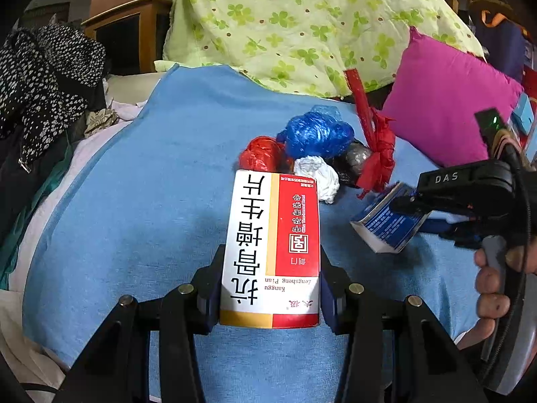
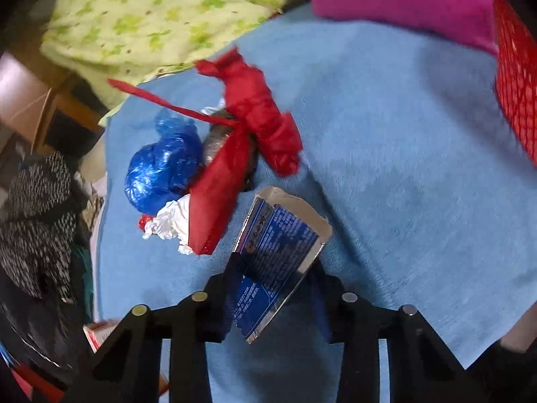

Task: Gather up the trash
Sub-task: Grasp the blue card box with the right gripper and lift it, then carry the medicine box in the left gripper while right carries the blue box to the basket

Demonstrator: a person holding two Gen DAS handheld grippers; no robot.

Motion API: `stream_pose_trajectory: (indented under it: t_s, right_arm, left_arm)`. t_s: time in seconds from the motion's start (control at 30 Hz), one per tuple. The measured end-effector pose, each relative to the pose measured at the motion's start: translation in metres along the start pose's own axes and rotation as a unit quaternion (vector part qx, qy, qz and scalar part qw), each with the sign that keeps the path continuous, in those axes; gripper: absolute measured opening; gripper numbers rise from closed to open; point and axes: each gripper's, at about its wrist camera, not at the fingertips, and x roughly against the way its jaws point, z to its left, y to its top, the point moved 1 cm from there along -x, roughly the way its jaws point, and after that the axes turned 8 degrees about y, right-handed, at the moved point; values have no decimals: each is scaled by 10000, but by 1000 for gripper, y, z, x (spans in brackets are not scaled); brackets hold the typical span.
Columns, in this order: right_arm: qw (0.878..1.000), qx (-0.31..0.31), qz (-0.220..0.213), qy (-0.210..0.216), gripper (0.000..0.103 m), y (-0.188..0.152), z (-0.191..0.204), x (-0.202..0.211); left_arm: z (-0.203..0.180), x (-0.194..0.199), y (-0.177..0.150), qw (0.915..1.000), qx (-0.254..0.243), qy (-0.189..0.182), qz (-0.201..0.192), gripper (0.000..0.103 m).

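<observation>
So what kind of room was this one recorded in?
Probably a bedroom: the trash lies on a blue sheet over a bed, with a clover-print quilt and a pink pillow behind, and clothes heaped alongside.

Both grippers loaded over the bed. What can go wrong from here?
1. The blue carton sits tilted and skewed in the right gripper; it may twist out in transit.
2. The red-and-white box is pinched only near its base by the left gripper, so a fast swing could lever it loose.
3. The red ribbon lies close ahead and could snag.

Red-white box (image 1: 272, 252) and blue box (image 2: 275, 258) gripper-held; bagged wads (image 1: 315, 136) on blue cloth.
</observation>
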Motion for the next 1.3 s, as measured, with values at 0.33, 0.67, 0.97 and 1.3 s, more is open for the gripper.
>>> stream_pose_trajectory:
  t_s: [0.33,0.67,0.97,1.3]
  right_arm:
    - [9959,462,-498,598,34,3,9,26]
    - [9925,984,-580,424,34,0,-3,20]
    - [9944,941,-82,479,67,-6,-8,-7]
    - [9853,1493,-692,467,34,-11,-2,15]
  left_arm:
    - [-13,-7,-1,10000,-37,-47,78,50]
    - [-15,-8,-1,9997,16,-201,114,50]
    - [-10,-8,0,9995,92,-283,133,50]
    - [-13,-3,2,9997,40,-215,-85,50]
